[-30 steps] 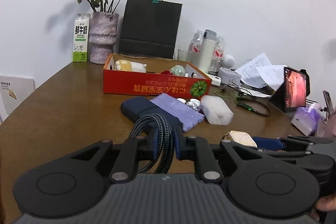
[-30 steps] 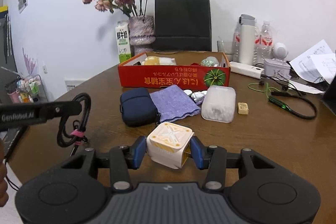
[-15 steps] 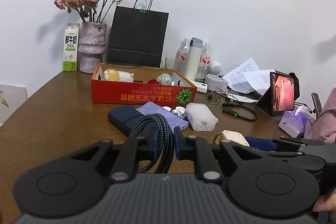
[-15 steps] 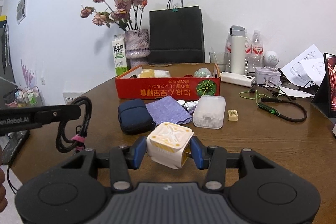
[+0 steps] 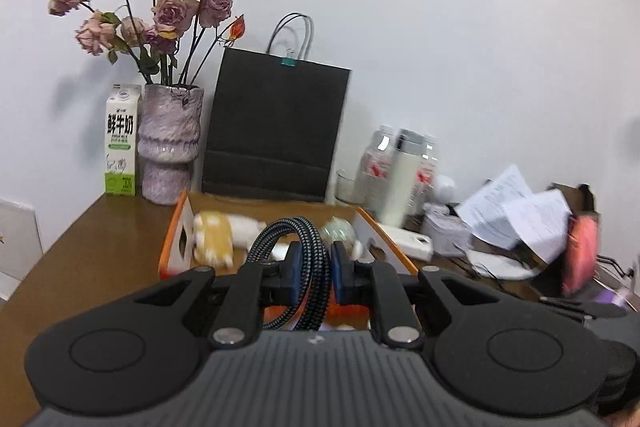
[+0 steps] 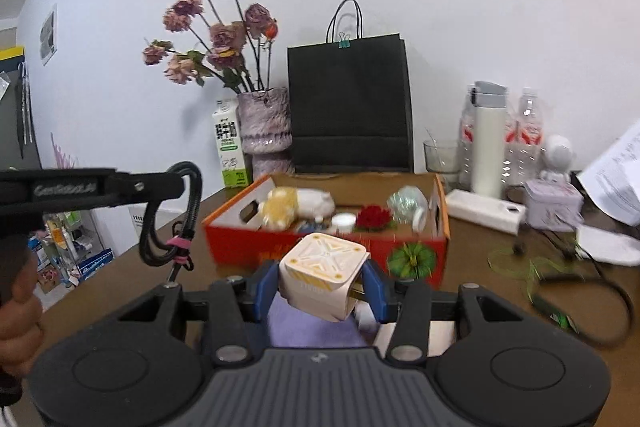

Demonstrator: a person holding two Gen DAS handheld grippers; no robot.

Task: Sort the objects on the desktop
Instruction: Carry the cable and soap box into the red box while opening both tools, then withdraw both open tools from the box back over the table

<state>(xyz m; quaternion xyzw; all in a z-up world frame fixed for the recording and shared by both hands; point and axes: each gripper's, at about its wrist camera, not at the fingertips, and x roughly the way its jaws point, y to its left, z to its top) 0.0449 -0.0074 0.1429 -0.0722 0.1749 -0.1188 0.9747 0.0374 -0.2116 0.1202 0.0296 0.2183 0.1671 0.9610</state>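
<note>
While both hands carry loads toward the red cardboard box (image 6: 328,255), the left gripper (image 5: 311,273) is clamped narrowly on a coiled braided cable (image 5: 294,247), and the right gripper (image 6: 324,283) holds a cream cube with a yellow-patterned top (image 6: 323,277) squarely between its blue pads. The box lies just ahead of and below both sets of fingertips; in the left wrist view its open top (image 5: 280,211) sits directly beyond the cable loop. Inside, ahead of the cube, are a yellow-and-white plush toy (image 6: 296,205), a red flower-like item (image 6: 374,217) and a clear round object (image 6: 406,205). A purple cloth (image 6: 308,323) lies beneath the right gripper, on the near side of the box.

To do this step well, each load should probably clear the near wall before the pads part, since the cube's lower edge appears close to that rim. The cable hangs slack below the left pads, bound by a pink tie (image 6: 180,247); its dangling loops could catch the box edge, so lowering it into a free patch seems wiser than dropping it. The cube would best go down level beside the plush toy, not on the fragile-looking clear object.
</note>
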